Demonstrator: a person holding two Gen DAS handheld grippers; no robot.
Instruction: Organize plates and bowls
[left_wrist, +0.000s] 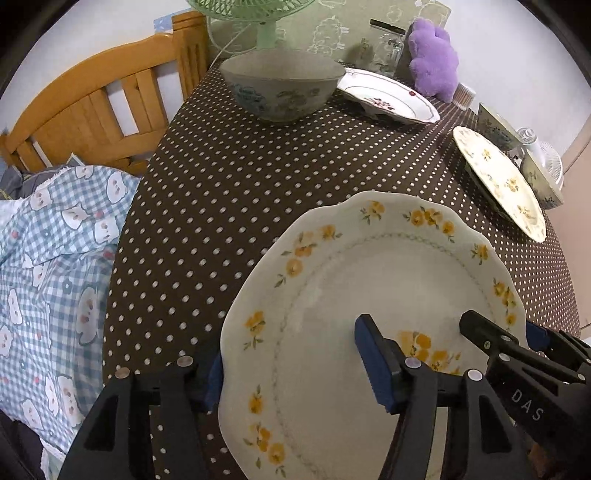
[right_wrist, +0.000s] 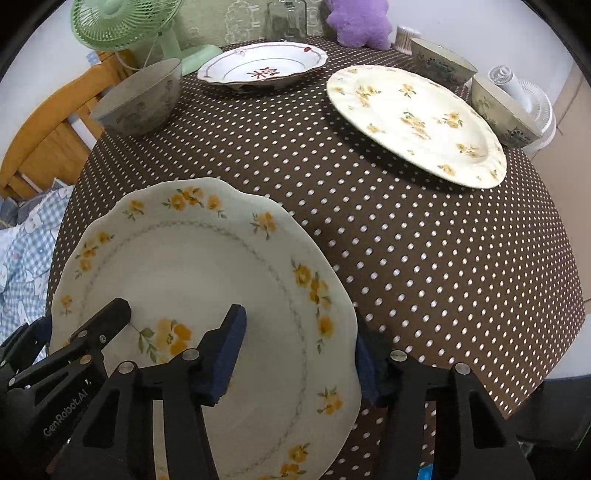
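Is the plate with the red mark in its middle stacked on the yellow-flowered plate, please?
No, the red-marked plate sits apart on the tablecloth.

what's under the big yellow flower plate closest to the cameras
The nearest yellow-flower plate lies on the brown dotted tablecloth, which shows all around it. One finger of each gripper sits beside its rim; whatever lies beneath the plate is covered.

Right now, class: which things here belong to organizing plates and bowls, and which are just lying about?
Job: near plate, far plate, red-trimmed dish, left bowl, two right bowls.
Lying about: fan, purple toy, jar.
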